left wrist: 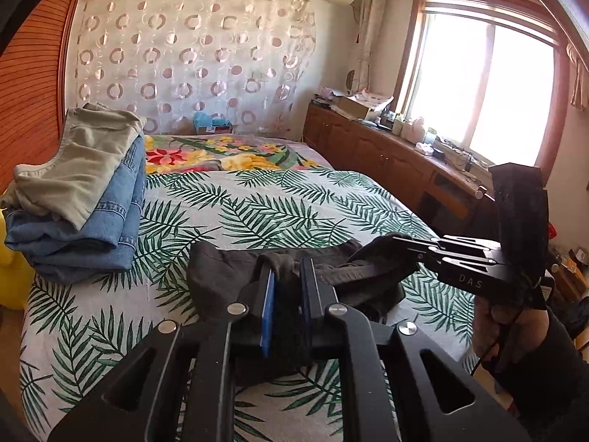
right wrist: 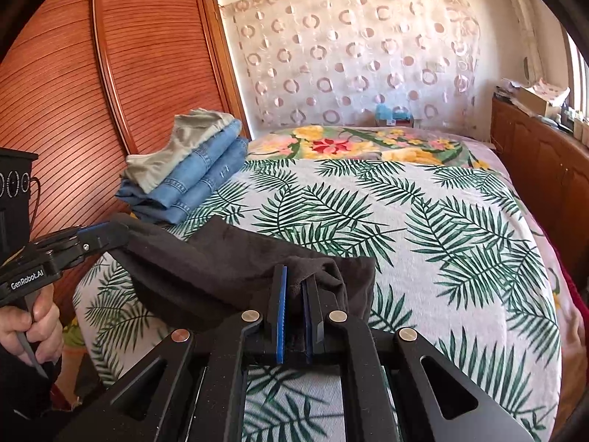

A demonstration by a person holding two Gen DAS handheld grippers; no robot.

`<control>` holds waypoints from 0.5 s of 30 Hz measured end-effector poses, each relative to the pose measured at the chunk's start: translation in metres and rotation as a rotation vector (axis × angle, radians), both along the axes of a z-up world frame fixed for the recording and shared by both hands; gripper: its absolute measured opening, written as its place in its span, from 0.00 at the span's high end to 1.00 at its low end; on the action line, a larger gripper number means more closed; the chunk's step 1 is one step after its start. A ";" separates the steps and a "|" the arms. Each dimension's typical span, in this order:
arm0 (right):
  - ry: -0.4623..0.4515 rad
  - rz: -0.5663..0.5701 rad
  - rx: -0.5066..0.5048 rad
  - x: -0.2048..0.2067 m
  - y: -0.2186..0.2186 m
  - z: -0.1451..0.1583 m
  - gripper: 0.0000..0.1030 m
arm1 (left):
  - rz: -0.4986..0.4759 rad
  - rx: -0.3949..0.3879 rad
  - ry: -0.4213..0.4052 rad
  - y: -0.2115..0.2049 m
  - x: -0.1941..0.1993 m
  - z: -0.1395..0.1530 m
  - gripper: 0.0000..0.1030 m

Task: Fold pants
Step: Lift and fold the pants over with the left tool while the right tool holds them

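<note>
Left wrist view: both grippers' blue-padded fingers (left wrist: 268, 294) pinch limp, dark, crumpled pants (left wrist: 221, 272) above leaf-print bedspread (left wrist: 257, 199).

Pants (right wrist: 235, 261) on the near part of the bed (right wrist: 423, 221), held between left gripper (left wrist: 285, 276) at their left and right gripper (right wrist: 294, 287) at their right, stack of folded clothes (left wrist: 77, 191) far left, cabinet (left wrist: 386, 154) along the right, window (left wrist: 486, 88) above it
</note>
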State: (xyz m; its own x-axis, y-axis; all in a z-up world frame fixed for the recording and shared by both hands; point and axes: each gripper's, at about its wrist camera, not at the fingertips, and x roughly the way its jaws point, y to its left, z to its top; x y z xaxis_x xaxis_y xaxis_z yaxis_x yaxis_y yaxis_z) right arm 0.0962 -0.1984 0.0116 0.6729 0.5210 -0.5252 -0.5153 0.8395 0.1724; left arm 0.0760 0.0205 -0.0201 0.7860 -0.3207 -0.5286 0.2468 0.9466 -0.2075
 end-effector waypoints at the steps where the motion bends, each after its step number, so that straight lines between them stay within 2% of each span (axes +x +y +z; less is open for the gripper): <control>1: 0.002 0.000 -0.002 0.002 0.000 0.000 0.93 | 0.002 0.007 0.004 0.000 0.001 -0.002 0.88; 10: 0.037 -0.006 -0.030 0.015 0.006 -0.010 0.93 | 0.019 0.044 0.036 -0.003 0.007 -0.014 0.86; 12: 0.037 -0.007 -0.032 0.018 0.007 -0.010 0.93 | 0.018 0.049 0.039 -0.004 0.007 -0.015 0.83; 15: 0.035 -0.006 -0.037 0.019 0.008 -0.008 0.93 | 0.017 0.049 0.047 -0.003 0.007 -0.016 0.69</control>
State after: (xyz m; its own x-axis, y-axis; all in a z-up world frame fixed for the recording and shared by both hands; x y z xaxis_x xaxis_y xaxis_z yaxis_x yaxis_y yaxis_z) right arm 0.1150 -0.1904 0.0033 0.6568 0.4967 -0.5674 -0.5046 0.8486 0.1588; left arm 0.0831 0.0173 -0.0363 0.7652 -0.2801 -0.5796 0.2214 0.9600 -0.1717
